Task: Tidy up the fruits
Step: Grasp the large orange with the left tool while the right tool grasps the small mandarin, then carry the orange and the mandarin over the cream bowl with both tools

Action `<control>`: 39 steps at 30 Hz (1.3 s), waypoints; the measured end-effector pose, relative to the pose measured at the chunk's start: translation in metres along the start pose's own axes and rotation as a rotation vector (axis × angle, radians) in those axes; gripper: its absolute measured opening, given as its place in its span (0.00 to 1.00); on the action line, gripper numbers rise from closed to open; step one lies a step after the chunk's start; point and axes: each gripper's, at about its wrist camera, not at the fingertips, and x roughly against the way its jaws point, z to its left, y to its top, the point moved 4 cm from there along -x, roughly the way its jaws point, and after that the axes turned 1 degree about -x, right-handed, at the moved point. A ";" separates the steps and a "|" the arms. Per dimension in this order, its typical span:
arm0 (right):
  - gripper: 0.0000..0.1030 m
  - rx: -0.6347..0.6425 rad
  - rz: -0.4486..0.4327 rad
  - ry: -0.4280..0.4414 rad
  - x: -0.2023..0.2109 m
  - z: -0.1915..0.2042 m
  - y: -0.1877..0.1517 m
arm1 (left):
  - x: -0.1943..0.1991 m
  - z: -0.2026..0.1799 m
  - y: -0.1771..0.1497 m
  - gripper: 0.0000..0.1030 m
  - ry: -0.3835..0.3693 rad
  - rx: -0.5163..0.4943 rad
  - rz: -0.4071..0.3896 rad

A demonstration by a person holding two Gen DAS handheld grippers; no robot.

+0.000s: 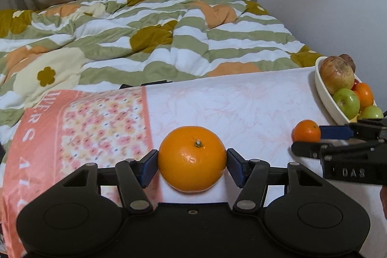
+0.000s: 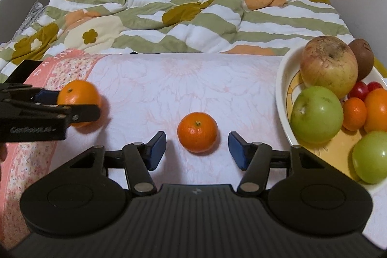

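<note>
big orange (image 1: 192, 158) sits on the near surface (image 1: 241, 100), pinched at both sides by the left hand-held gripper (image 1: 192, 165), ready to lift. small mandarin (image 2: 197, 132) lies between the right hand-held gripper (image 2: 197, 151) pads, jaws spread, no contact. bowl (image 2: 281, 88) of fruit far right, likely the drop target.

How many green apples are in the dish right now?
2. One green apple lies beside the big reddish apple; another sits nearer the dish front. Others may be hidden.

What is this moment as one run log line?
left gripper: shut on large orange | right gripper: open around small mandarin | bowl: holds fruit
</note>
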 end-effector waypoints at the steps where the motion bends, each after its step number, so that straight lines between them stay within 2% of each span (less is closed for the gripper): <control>1: 0.66 0.003 0.000 -0.002 -0.002 0.000 0.000 | 0.001 0.002 -0.001 0.63 0.004 0.003 0.000; 5: 0.51 0.016 -0.002 -0.007 -0.006 0.001 0.001 | 0.007 0.007 -0.007 0.62 0.015 0.022 -0.001; 12: 0.51 0.028 -0.033 -0.006 0.010 0.008 0.004 | 0.032 0.008 -0.010 0.62 0.022 0.037 -0.045; 21: 0.51 0.020 -0.102 -0.011 0.056 0.017 0.002 | 0.075 -0.004 -0.012 0.62 0.005 0.029 -0.122; 32: 0.51 -0.028 -0.179 -0.049 0.131 0.019 -0.027 | 0.125 -0.033 -0.021 0.62 -0.048 0.008 -0.200; 39: 0.51 -0.085 -0.195 -0.053 0.172 -0.005 -0.048 | 0.145 -0.070 -0.021 0.62 -0.061 -0.017 -0.234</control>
